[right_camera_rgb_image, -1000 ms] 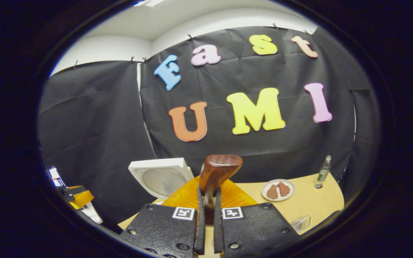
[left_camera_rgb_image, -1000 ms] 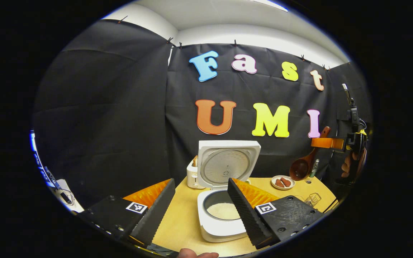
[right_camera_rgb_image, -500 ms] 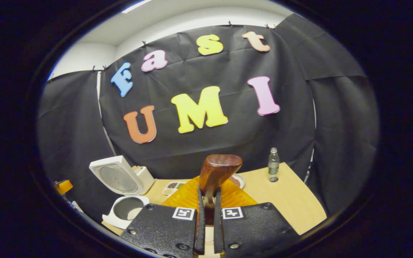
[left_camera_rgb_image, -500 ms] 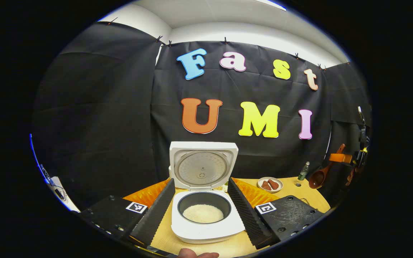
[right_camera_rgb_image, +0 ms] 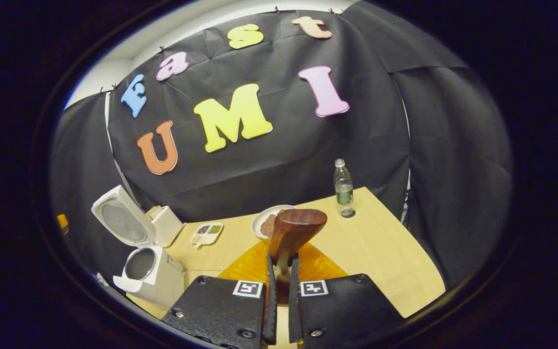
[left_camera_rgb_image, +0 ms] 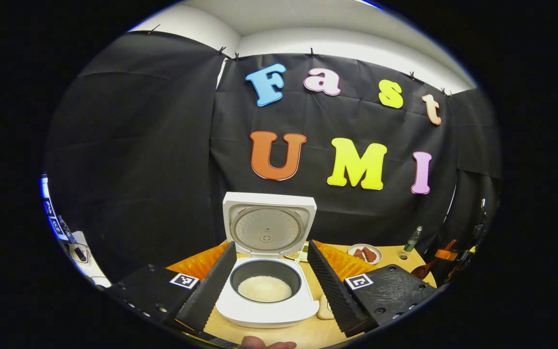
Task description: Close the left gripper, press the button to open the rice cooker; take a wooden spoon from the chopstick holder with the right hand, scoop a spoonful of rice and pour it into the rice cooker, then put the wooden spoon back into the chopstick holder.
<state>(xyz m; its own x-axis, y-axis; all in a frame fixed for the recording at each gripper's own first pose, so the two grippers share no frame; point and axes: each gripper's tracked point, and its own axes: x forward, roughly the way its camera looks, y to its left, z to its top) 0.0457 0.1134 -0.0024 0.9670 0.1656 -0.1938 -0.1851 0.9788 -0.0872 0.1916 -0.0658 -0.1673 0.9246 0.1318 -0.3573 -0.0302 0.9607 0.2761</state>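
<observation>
Between the pinched fingers of the right gripper (right_camera_rgb_image: 279, 291) the wooden spoon (right_camera_rgb_image: 292, 231) is clamped by its handle, bowl upward. The rice cooker (left_camera_rgb_image: 267, 286) is seen lid-up with rice inside, framed by the wide-open, empty left gripper (left_camera_rgb_image: 269, 283). For the return, the spoon should be kept vertical and lowered slowly into the chopstick holder before being released.

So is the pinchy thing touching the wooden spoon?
Touching. In the right gripper view, the right gripper has both fingers pressed against the wooden spoon, whose handle is squeezed between them with no gap.
</observation>
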